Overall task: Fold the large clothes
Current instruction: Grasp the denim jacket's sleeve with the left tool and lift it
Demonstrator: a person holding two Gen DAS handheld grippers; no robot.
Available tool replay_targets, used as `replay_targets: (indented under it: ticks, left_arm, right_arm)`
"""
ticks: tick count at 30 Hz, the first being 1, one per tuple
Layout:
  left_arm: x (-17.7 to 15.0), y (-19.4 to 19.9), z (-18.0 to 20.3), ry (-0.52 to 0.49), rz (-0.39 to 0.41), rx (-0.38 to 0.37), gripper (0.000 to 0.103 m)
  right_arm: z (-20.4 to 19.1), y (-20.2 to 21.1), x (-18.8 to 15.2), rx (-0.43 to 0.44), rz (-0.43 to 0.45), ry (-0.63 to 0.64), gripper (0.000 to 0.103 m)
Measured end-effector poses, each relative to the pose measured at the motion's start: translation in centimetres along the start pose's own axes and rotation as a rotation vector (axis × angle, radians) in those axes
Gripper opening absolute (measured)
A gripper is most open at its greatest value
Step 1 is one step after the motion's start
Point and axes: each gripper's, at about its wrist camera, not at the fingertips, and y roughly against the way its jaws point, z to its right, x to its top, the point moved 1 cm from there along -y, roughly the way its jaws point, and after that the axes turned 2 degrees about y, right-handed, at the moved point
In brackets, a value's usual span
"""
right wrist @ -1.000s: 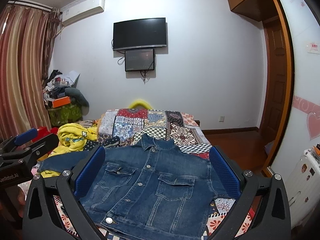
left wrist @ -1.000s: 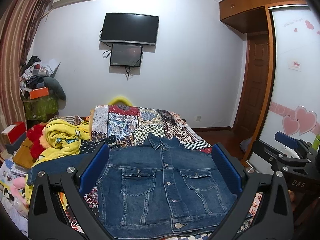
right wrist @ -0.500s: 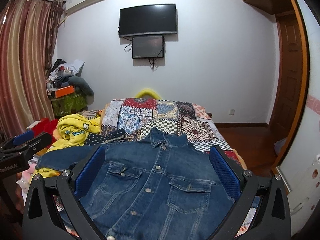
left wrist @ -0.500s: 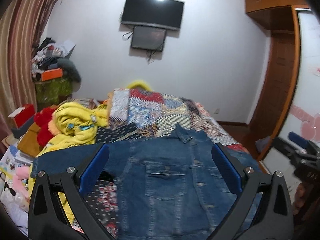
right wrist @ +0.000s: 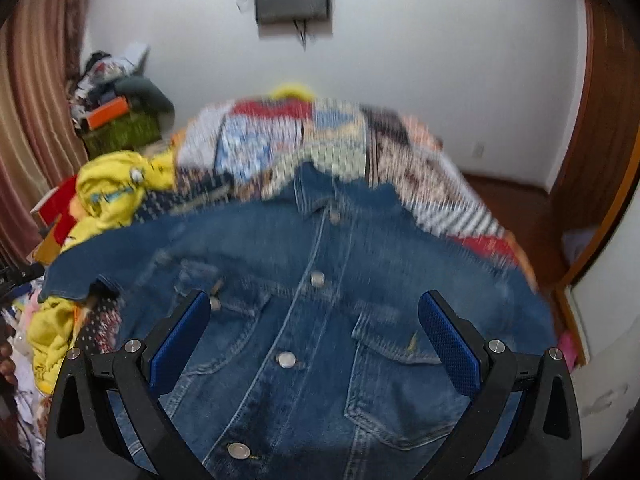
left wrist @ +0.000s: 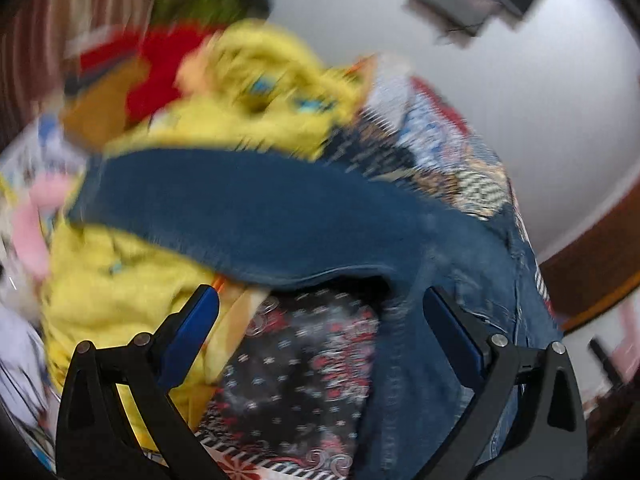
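The denim jacket [right wrist: 320,320] lies front-up on the patterned bedspread [right wrist: 420,176], buttons closed, collar pointing to the far wall. The right tongs [right wrist: 314,332] hang over its chest, released, the 2 blue pads wide apart with a pocket under each and nothing between them. The left tongs [left wrist: 320,332] are also released and empty, tilted over the jacket's left side: its sleeve [left wrist: 240,208] stretches across just beyond the fingertips, over a heap of yellow cloth [left wrist: 120,280]. This view is badly blurred, so the sleeve appears clear of the pads, though contact is hard to rule out.
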Motion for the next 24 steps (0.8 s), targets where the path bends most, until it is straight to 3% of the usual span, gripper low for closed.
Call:
replay_targets:
  ticks: [7,11,15,19,24]
  left_arm:
    - [1.1,-4.8,-8.8,0.301,-0.127,-0.096,0.089]
    - [2.0,-6.5,-11.3,0.395,-0.123,-0.129,0.080]
    - [3.3,-7.5,-12.7,0.431,-0.099,-0.131,0.068]
    - [4.4,-8.7,-13.2,0.413,-0.101,-0.043,0.042]
    - [4.6,-8.2,-12.0,0.331,-0.079,0.041,0.026]
  right_arm:
    - [1.5,-3.4,-0.7,0.004,-0.138,-0.085,0.103]
    - [2.3,-3.9,-0.8,0.014,-0.164,-0.125,0.103]
    - [2.7,-3.9,-0.8,0.019,-0.171,-0.150,0.103]
    - [2.7,-3.9,-0.6,0.024,-0.165,-0.153,0.103]
    - [2.7,-3.1,-0.5,0.033,-0.149,-0.153,0.103]
